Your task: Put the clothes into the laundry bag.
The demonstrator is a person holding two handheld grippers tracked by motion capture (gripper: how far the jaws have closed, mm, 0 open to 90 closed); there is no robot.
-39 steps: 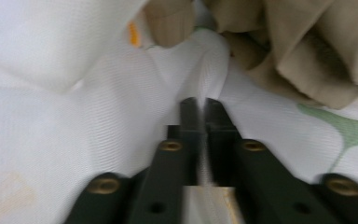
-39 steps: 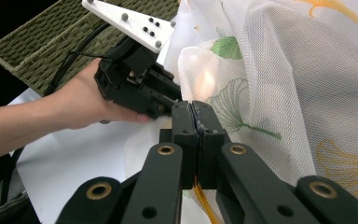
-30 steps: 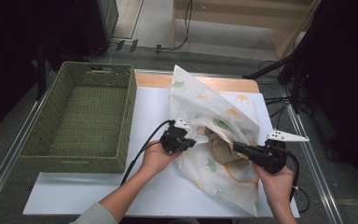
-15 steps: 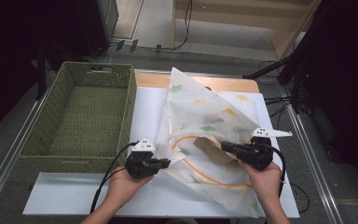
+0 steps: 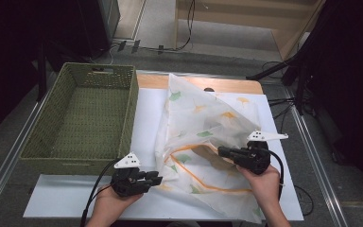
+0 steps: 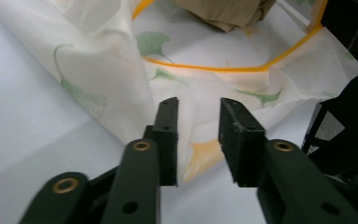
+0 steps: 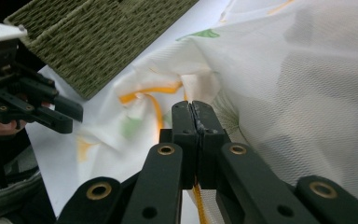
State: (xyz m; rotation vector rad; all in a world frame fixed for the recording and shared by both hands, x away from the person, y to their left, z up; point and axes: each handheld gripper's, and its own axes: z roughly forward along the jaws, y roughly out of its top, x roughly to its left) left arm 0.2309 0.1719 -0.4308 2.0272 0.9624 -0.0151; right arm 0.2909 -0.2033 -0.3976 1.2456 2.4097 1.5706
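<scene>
Left claw [image 5: 157, 178] sits in my left hand [image 5: 108, 203] at the near edge of the worktop [image 5: 66, 201], its jaws parted and just now opening, with nothing pressed between the pads; in the left gripper view they point at the near hem of the mesh bag [image 6: 121, 70], and a fold of that white cloth lies on the sheet under and between them without being pinched. My right claw [image 5: 221, 151] is closed, jaws tight together on the orange-trimmed rim of the mesh bag [image 5: 203, 127]; in the right gripper view the cloth drapes up and away from the closed tips and an orange strip runs down under them. The bag is a sheer white thing printed with green and yellow ginkgo leaves, lying across the middle of the worktop, spread from the far wooden edge down to my right hand [image 5: 264, 184]. Its mouth, ringed by the orange band [image 6: 214, 69], gapes toward my left claw, and a tan folded cloth [image 6: 223, 11] lies inside it past the band. A green woven basket [image 5: 82, 120] stands on the left of the worktop, just beside the bag and just beyond my left claw. My left claw is also visible in the right gripper view, near the basket's corner [image 7: 98, 42].
</scene>
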